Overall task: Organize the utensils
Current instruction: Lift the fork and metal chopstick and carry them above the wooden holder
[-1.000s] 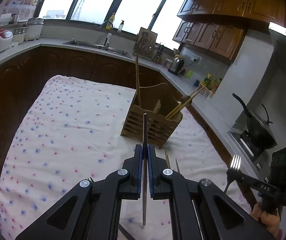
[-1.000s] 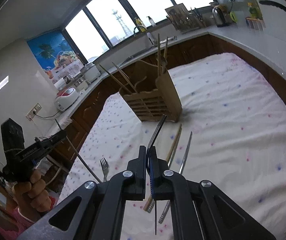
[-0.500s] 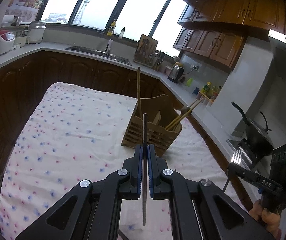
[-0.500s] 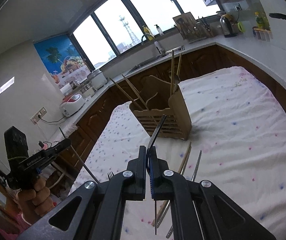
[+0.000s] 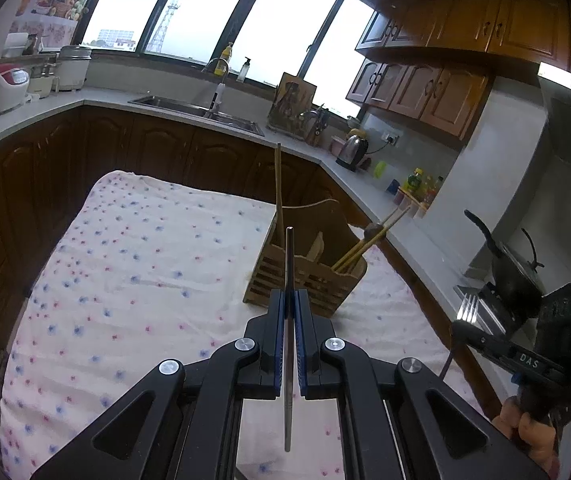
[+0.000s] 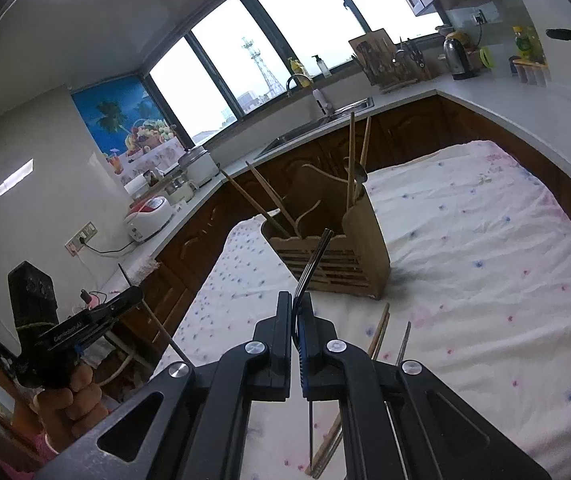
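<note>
Both grippers are loaded and up in the air! The left gripper (image 5: 290,304) has its blue-padded fingers pinched on a thin grey metal rod (image 5: 288,256), probably a steel chopstick: light, stiff and slick, so a mid-shaft grip looks wise. The right gripper (image 6: 296,312) clamps a silver metal fork (image 6: 312,266) by the handle, tines forward, equally rigid and slippery. Ahead on the white flower-dotted cloth (image 5: 145,264) stands the slatted wooden utensil holder (image 6: 337,256), wooden chopsticks (image 6: 379,330) lying just beside it.
</note>
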### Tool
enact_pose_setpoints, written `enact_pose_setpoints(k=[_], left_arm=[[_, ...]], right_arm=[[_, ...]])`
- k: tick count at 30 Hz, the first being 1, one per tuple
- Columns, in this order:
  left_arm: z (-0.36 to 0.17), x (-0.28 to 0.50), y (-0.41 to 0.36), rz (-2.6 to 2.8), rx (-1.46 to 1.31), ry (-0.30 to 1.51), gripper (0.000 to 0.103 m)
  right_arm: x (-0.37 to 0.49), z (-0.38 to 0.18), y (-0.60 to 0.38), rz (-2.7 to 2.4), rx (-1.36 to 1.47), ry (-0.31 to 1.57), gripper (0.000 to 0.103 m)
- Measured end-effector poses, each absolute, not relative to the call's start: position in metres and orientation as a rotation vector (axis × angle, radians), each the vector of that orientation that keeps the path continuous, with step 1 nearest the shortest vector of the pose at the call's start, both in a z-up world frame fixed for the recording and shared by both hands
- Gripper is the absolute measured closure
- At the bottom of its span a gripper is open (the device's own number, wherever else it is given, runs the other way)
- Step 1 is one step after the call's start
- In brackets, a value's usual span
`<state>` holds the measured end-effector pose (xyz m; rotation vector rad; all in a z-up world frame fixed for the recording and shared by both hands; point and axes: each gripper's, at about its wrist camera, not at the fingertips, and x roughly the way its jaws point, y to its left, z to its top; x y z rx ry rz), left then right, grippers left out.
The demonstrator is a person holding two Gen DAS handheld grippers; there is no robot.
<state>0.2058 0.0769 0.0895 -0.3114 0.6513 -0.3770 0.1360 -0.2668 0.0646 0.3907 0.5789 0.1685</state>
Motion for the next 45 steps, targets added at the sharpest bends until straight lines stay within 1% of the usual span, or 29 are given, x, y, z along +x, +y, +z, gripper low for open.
enact_pose_setpoints(k=[12, 23, 31, 38, 45], left_arm=[[0.093, 0.228, 0.074, -0.368, -0.321, 0.599, 0.1], [0.113, 0.27, 0.066, -0.372, -0.31, 0.466, 0.1], [0.113, 0.3, 0.054, -0.364, -0.291, 0.373, 0.1], [0.1, 0.332, 0.043, -0.336, -0.3, 0.293, 0.1], [0.072, 0.366, 0.024, -0.3, -0.303, 0.26, 0.1]], right_arm=[[0.17, 0.075, -0.271, 0.194, 0.369, 0.518, 0.1], [0.202, 0.103, -0.274, 0.204, 0.343, 0.393, 0.1], [0.225, 0.122, -0.271, 0.201, 0.298, 0.292, 0.1], [0.249, 0.126, -0.271, 0.18, 0.263, 0.237, 0.1], [0.271, 0.105, -0.276, 0.175, 0.254, 0.229, 0.1]])
